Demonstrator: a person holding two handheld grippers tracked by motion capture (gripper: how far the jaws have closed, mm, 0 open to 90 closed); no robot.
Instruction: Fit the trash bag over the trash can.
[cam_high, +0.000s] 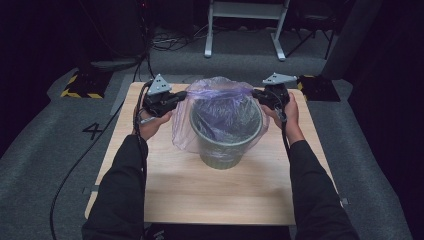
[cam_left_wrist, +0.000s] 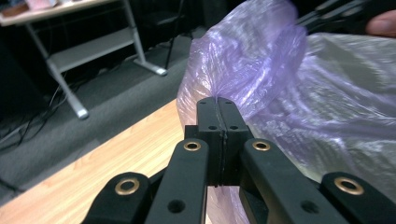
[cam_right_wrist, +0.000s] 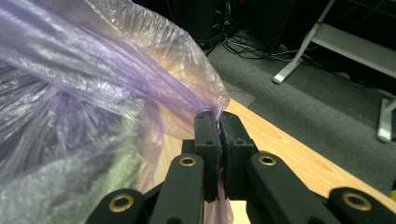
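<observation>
- sleeves: two dark forearms enter from the near edge of the table (cam_high: 220, 195), one on each side of the bin (cam_high: 226, 131).
- bin: a green-grey pail stands upright near the middle of the table, a little toward the far side.
- bag (cam_high: 220, 107): a thin purple liner sits in and around the bin; its mouth stands above the rim, and a loose fold hangs down the outside on the left.
- left gripper (cam_high: 181, 95): level with the bag's mouth at the bin's left; its jaws are closed flat on a pinch of the film, seen close up in the left gripper view (cam_left_wrist: 218, 105).
- right gripper (cam_high: 256, 93): at the bin's right, jaws likewise pressed together on the bag's edge, where the film gathers to a point (cam_right_wrist: 217, 116).
- progress, as judged: both sides of the mouth are gripped, so the hold is done; the film is not yet stretched over the rim all round, nor lifted clear, so the spreading or pulling remains.
- beyond: grey carpet, cables and a white frame (cam_high: 245, 27) in the dark.
</observation>
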